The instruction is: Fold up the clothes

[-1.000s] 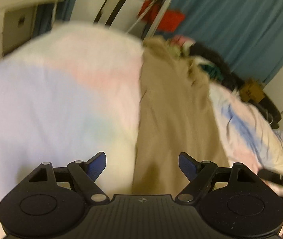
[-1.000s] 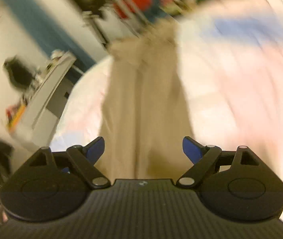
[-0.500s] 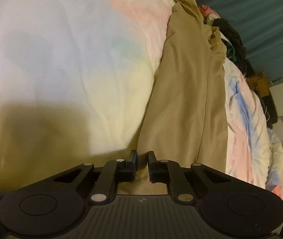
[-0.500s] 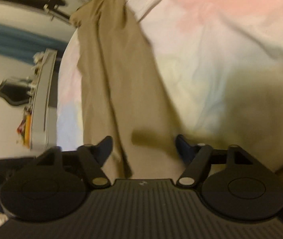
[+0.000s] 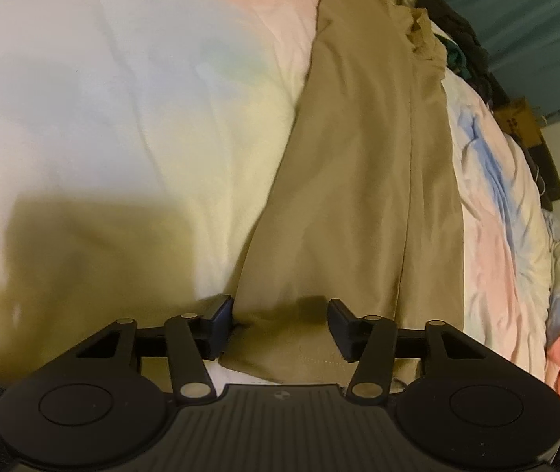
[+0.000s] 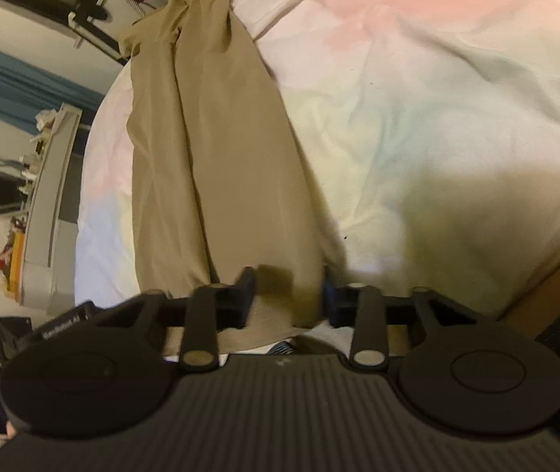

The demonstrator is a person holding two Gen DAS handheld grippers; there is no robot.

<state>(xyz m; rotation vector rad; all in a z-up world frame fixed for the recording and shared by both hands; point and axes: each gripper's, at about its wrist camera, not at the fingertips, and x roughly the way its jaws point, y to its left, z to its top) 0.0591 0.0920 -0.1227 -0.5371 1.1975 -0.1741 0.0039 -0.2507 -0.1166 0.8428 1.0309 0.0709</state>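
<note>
Tan trousers [image 5: 362,165] lie stretched out lengthwise on a pastel bedspread [image 5: 122,98], legs folded together. They also show in the right wrist view [image 6: 209,149]. My left gripper [image 5: 280,324] is open, its jaws either side of the trousers' near hem, low over the fabric. My right gripper [image 6: 287,301] is partly open and holds nothing, its fingers either side of the same near end of the trousers.
A pile of dark and coloured clothes [image 5: 461,47] lies at the far end of the bed by a teal curtain [image 5: 516,8]. A grey shelf unit [image 6: 47,204] stands left of the bed. A rumpled duvet [image 5: 508,236] lies to the right.
My left gripper was shut half a second ago and has opened over the hem. My right gripper has narrowed a little. Both have come down from higher up to the trousers' near end.
</note>
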